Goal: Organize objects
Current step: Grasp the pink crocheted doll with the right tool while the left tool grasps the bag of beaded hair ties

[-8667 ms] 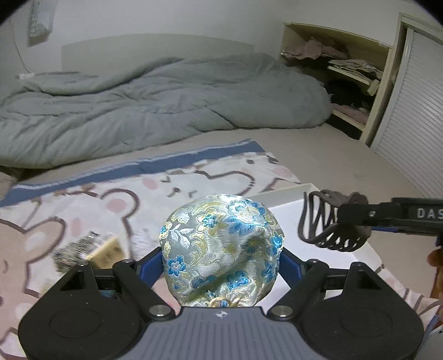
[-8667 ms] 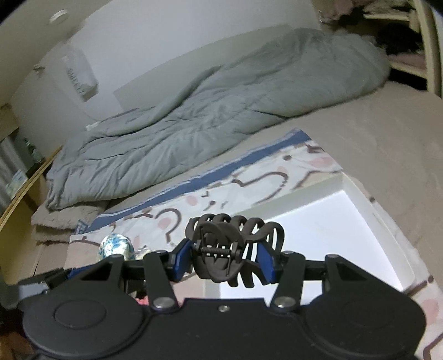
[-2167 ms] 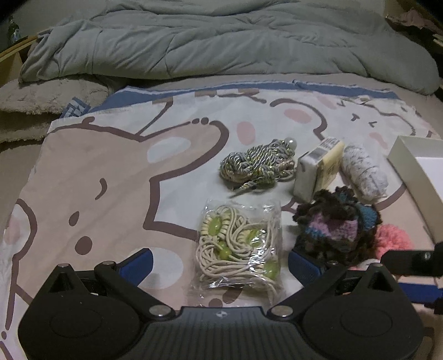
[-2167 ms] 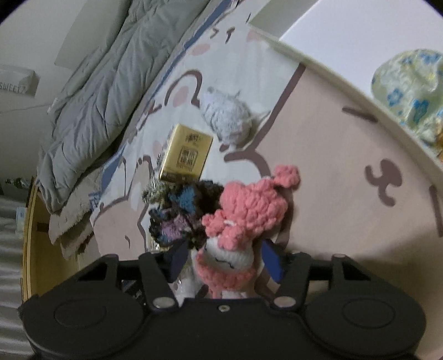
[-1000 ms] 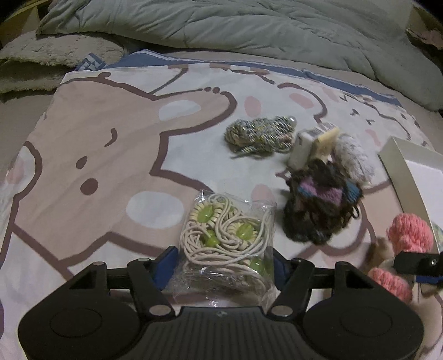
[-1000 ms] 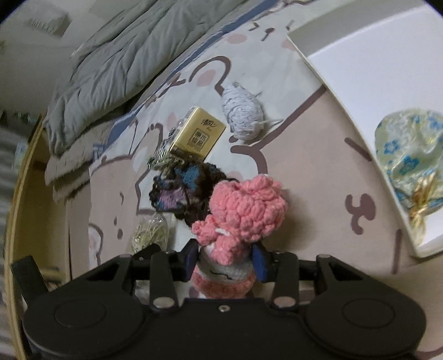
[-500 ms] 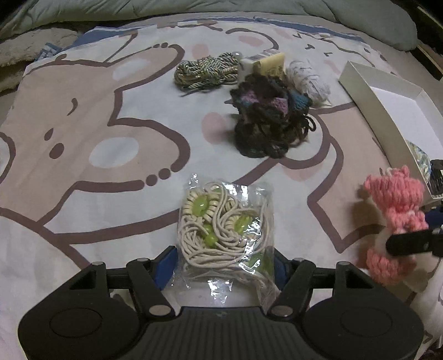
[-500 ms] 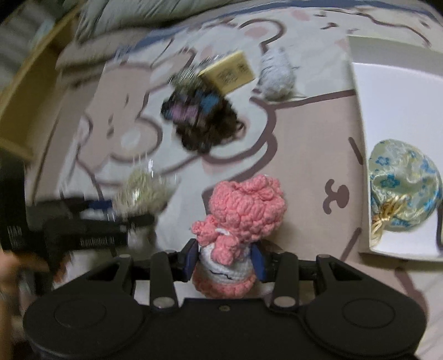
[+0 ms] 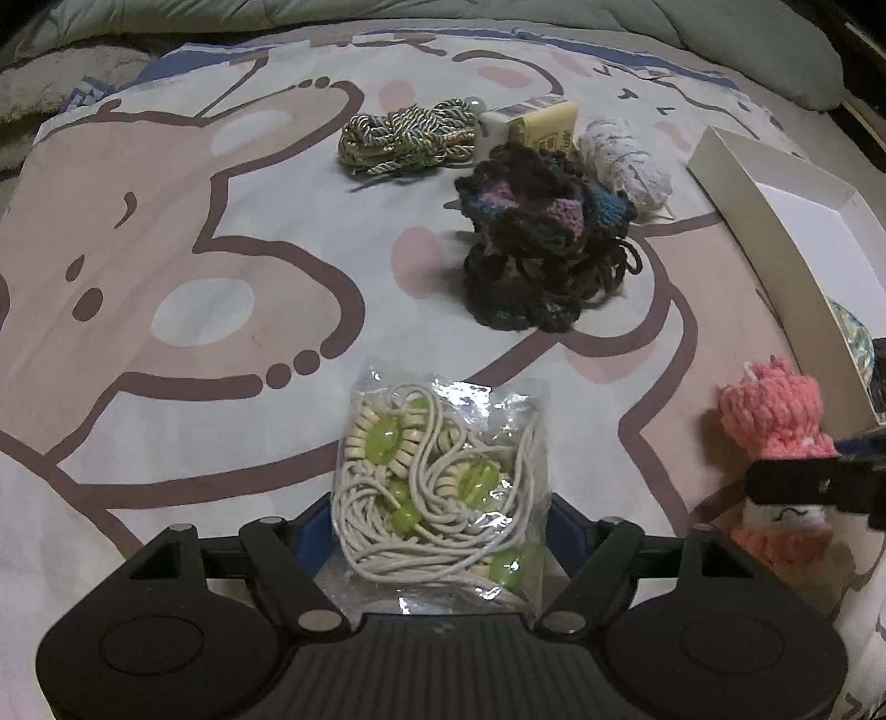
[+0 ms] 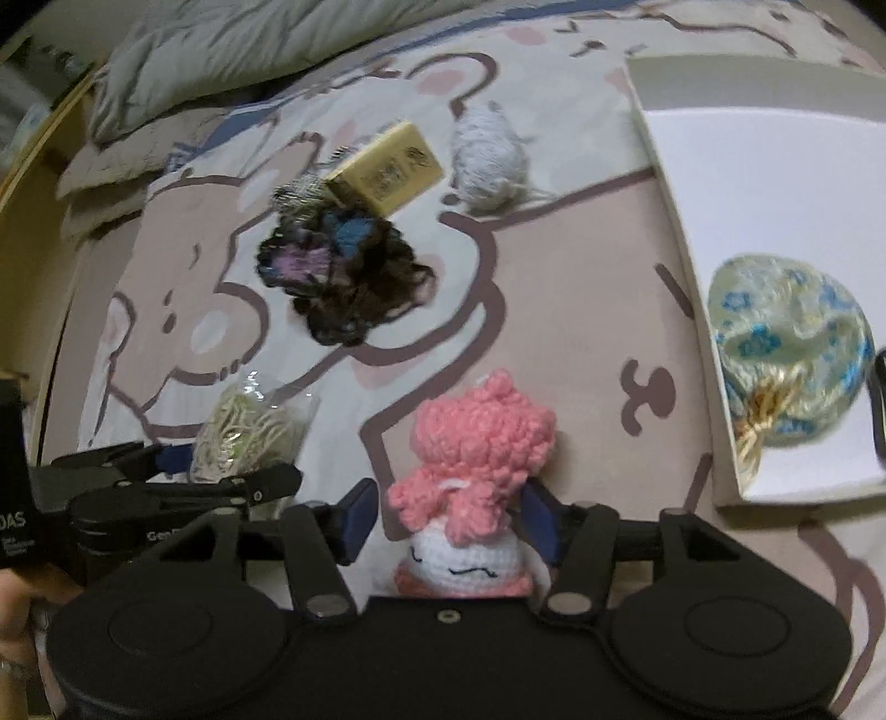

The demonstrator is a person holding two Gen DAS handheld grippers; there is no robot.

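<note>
Loosened right tool (image 10: pixel 448 518) apparently straddles doll (image 10: pixel 470 476).

The brocade pouch (image 9: pixel 851 338) (mostly hidden) peeks over the white box (image 9: pixel 775 243) wall.

A bed with a cartoon bear sheet (image 9: pixel 183 232)

The sheet is spread flat over the bed, with big brown outlines, pink spots and a blue stripe along its far edge. A puffy gray comforter (image 9: pixel 720 39) lies bunched up just past the sheet. A wooden bed frame (image 10: pixel 22 160) curves along the side.
</note>
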